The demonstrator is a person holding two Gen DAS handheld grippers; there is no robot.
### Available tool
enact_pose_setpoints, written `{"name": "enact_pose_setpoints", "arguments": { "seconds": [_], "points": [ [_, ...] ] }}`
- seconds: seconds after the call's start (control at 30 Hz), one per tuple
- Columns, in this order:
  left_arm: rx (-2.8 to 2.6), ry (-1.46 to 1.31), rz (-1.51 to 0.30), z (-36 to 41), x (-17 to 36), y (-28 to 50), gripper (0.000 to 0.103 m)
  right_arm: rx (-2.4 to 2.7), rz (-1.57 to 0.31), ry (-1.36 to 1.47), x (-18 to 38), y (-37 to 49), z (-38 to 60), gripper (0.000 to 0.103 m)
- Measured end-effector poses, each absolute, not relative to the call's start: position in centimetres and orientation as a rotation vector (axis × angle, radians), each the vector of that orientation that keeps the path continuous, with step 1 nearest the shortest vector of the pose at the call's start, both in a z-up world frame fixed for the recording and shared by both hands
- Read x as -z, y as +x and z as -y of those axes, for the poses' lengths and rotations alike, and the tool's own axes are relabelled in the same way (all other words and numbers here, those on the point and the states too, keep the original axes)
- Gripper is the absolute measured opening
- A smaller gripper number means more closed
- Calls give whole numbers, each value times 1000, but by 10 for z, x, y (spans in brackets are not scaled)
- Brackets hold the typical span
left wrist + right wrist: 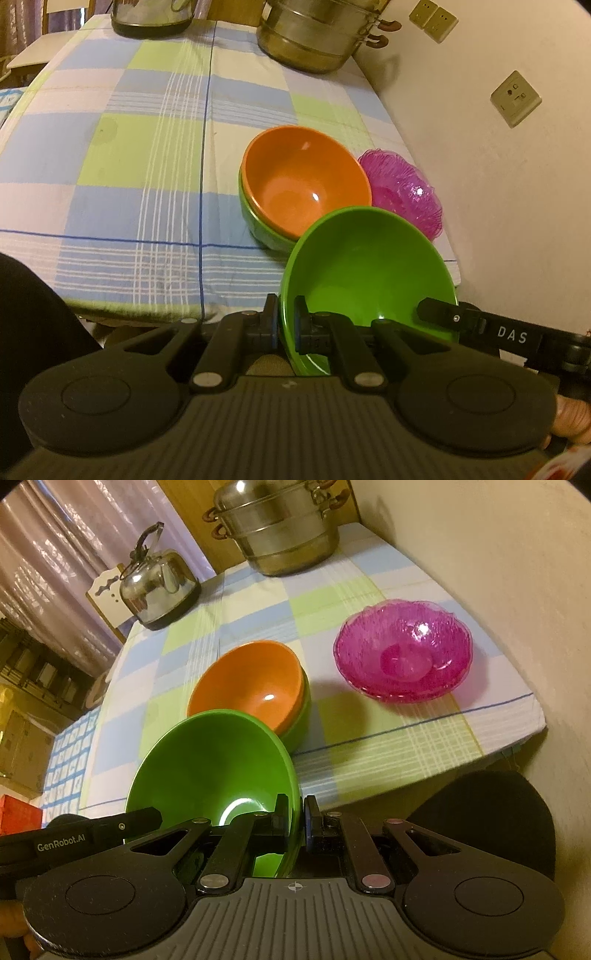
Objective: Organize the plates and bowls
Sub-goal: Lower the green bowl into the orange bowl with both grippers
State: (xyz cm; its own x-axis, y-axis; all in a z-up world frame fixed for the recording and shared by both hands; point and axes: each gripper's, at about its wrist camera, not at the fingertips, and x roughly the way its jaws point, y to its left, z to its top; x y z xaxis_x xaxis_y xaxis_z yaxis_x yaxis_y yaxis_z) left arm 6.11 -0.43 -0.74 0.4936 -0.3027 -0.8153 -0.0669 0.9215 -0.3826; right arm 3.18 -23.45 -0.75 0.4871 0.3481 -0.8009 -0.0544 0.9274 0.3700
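I read "DAS" on the right gripper point(439, 312) and "GenRobot.AI" on the left gripper point(157, 818); both seem to pinch the green bowl's point(369, 266) rim, tilted above the table point(147, 147) edge.

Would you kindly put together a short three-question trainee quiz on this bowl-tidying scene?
1. True or false: both grippers are shut on the rim of the same green bowl.
2. What does the orange bowl sit in?
3. Which lies nearest the wall: A) the kettle, B) the pink glass bowl, C) the orange bowl?

Key:
1. True: the left gripper and right gripper pinch opposite sides.
2. Another green bowl, nested.
3. B.
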Motion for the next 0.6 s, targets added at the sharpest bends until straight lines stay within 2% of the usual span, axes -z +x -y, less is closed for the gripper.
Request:
{"name": "enact_pose_setpoints", "arguments": {
  "seconds": [0.6],
  "points": [
    [120, -425, -1044, -6, 4, 55, 6, -280, -1041, 301, 9, 34, 225, 8]
  ]
}}
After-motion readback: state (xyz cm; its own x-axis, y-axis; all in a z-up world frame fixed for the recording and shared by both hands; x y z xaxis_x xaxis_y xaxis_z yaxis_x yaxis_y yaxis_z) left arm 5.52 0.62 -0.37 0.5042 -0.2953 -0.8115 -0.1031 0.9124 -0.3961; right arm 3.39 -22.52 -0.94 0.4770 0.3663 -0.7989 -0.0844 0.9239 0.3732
